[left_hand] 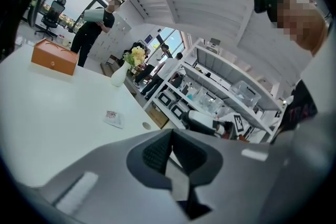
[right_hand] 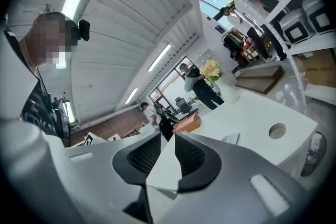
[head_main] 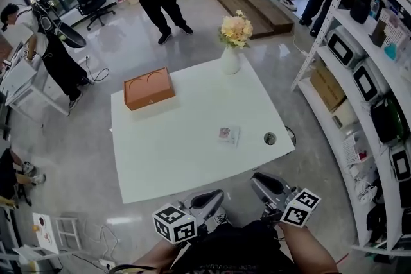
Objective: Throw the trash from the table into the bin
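Note:
A small printed wrapper [head_main: 228, 135] lies flat on the white table [head_main: 173, 151], toward its near right part; it also shows in the left gripper view [left_hand: 113, 118] and the right gripper view [right_hand: 230, 138]. Both grippers hang close to my body, short of the table's near edge and well back from the wrapper. My left gripper [head_main: 209, 197] [left_hand: 170, 152] has its pads meeting at the tips and holds nothing. The jaws of my right gripper [head_main: 264, 183] [right_hand: 169, 157] stand a little apart, with only the table seen through the gap.
An orange box [head_main: 149, 88] sits at the table's far left and a white vase of flowers [head_main: 231, 51] at the far edge. A round hole [head_main: 270, 138] pierces the table's right corner. A small round container [right_hand: 313, 150] stands on the floor there. Shelving [head_main: 359, 74] lines the right; people stand beyond.

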A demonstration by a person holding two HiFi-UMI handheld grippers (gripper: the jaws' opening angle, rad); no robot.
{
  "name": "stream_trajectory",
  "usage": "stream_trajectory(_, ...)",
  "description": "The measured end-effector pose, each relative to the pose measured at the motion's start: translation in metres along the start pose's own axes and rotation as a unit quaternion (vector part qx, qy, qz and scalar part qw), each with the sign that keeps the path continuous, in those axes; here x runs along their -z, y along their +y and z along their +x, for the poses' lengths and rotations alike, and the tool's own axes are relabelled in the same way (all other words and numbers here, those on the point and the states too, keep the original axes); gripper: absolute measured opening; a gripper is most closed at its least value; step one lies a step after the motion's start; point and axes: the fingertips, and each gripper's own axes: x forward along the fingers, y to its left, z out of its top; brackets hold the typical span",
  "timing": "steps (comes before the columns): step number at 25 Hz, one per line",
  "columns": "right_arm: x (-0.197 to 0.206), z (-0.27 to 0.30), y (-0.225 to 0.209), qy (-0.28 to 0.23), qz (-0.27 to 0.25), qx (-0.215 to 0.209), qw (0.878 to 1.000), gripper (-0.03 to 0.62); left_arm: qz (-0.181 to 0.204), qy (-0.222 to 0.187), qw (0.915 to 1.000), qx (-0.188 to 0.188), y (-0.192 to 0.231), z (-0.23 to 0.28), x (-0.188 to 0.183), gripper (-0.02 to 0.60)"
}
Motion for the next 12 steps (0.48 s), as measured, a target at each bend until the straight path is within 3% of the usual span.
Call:
stream_trajectory(7, -0.016, 0.035, -0.014, 0.027, -0.037, -0.007, 0.999, 0.101, -0.008, -0.027, 0.9994, -0.019, 0.019, -0.011, -0.015, 0.006)
stream_trajectory(12, -0.024, 0.064, -0.033, 0.058, -0.066, -0.021, 0.996, 0.109, -0.024, -0.057, 0.9966, -0.053, 0.036, -0.014, -0.027, 0.006)
